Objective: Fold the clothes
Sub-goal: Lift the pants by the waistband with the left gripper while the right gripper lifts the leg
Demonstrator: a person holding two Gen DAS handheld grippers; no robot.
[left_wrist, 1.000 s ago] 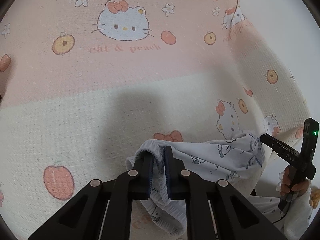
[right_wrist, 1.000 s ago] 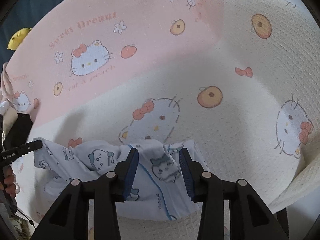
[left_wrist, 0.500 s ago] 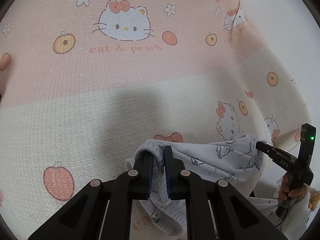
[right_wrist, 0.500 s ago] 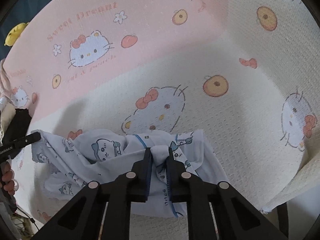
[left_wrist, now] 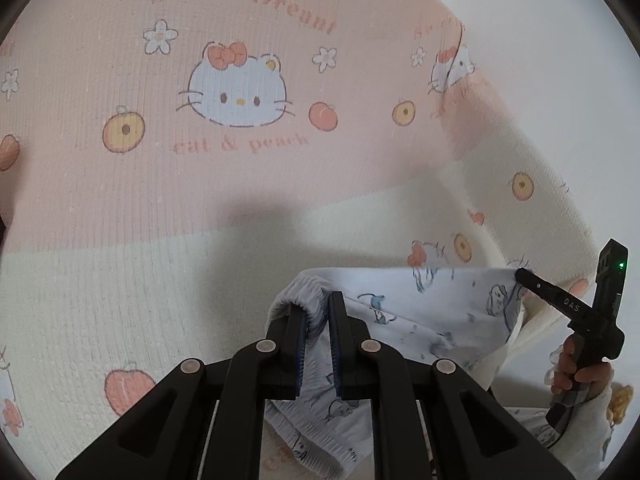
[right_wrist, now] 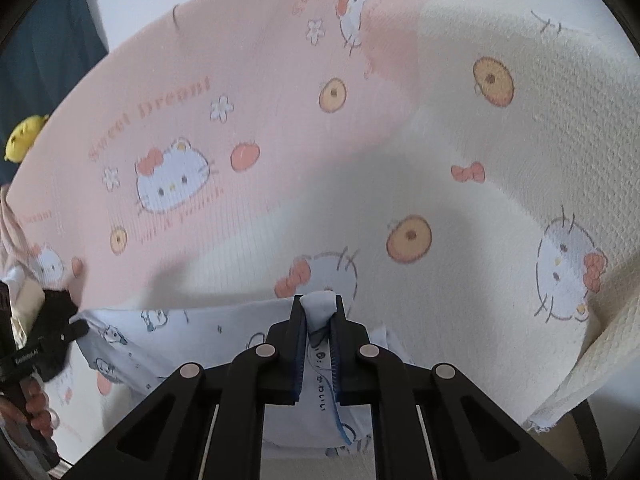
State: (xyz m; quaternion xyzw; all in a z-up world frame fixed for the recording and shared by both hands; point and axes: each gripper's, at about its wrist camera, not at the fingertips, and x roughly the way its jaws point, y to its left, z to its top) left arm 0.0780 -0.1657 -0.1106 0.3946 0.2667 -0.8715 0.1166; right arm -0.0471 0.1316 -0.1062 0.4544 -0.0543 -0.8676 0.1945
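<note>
The pale blue cotton garment with small cartoon animal prints [left_wrist: 420, 312] hangs stretched between the two tools, above the blanket and not lying flat on it; its top edge runs almost straight from one tool to the other, and the rest of the cloth droops below; the gathered elastic band of the garment [left_wrist: 300, 300] is folded over the tip of the left gripper [left_wrist: 318, 312], whose black fingers with blue pads are pressed together on this band; a loose part of the same band hangs under that tool; at the other end, the right gripper [right_wrist: 319, 316] pinches a small bunched corner of the cloth, which stands up a little between the fingertips; its jaws are closing on the fabric, and the pads already press it from both sides; a blue seam line and some printed characters show on the cloth just below these pads; in the left wrist view a hand [left_wrist: 580, 372] holds the handle of the other tool at the right edge; under the garment spreads the waffle-textured blanket, pink in the far half and cream in the near half, printed with cat faces and peaches [right_wrist: 460, 152]; a small yellow soft toy [right_wrist: 24, 136] lies beyond its far left edge, against a dark blue background
</note>
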